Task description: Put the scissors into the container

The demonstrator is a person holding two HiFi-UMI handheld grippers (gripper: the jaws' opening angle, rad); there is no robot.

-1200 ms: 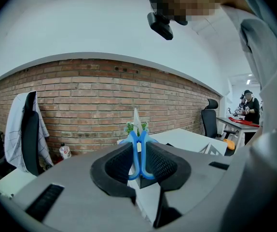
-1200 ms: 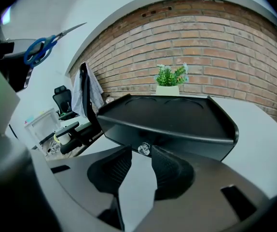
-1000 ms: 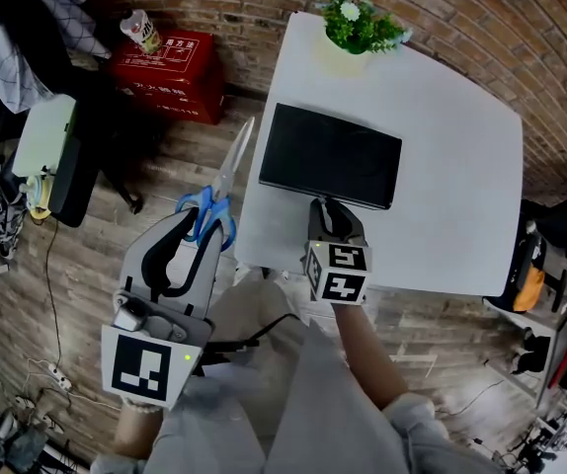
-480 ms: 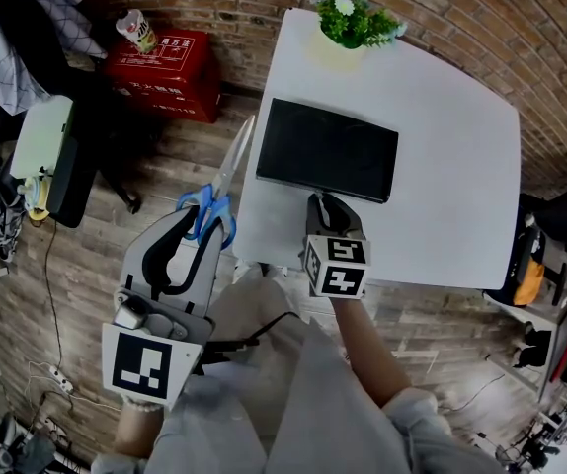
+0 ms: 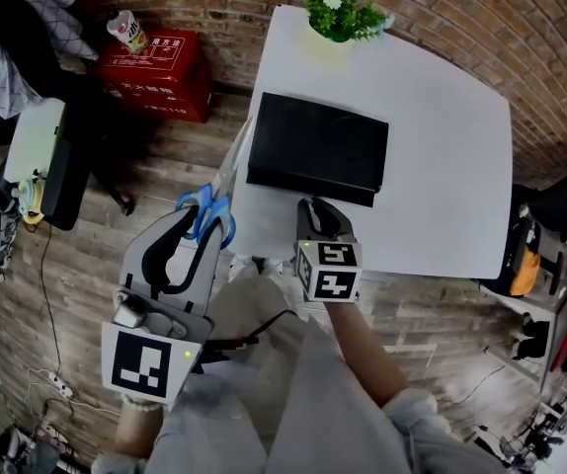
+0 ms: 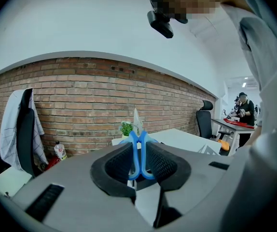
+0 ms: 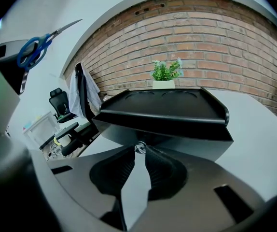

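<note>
Left fingers [image 6: 165, 164] clamping the blue-handled steel scissors [image 6: 139, 151], right fingers [image 7: 166, 170] pinching the silver knob [image 7: 139, 148] on the black rectangular container [image 7: 177, 124] just beyond, I'd lay the blades flat inside.

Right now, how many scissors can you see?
1. The scissors are clamped by their blue handles in the left gripper, beside the white table's left edge, above the wooden floor. None shows in the black container.

Right hand-held gripper [image 7: 139, 152] pinches shiny knob [image 7: 139, 147] on black container [image 7: 167, 115] front; scissors [image 7: 32, 50] upper left.
</note>
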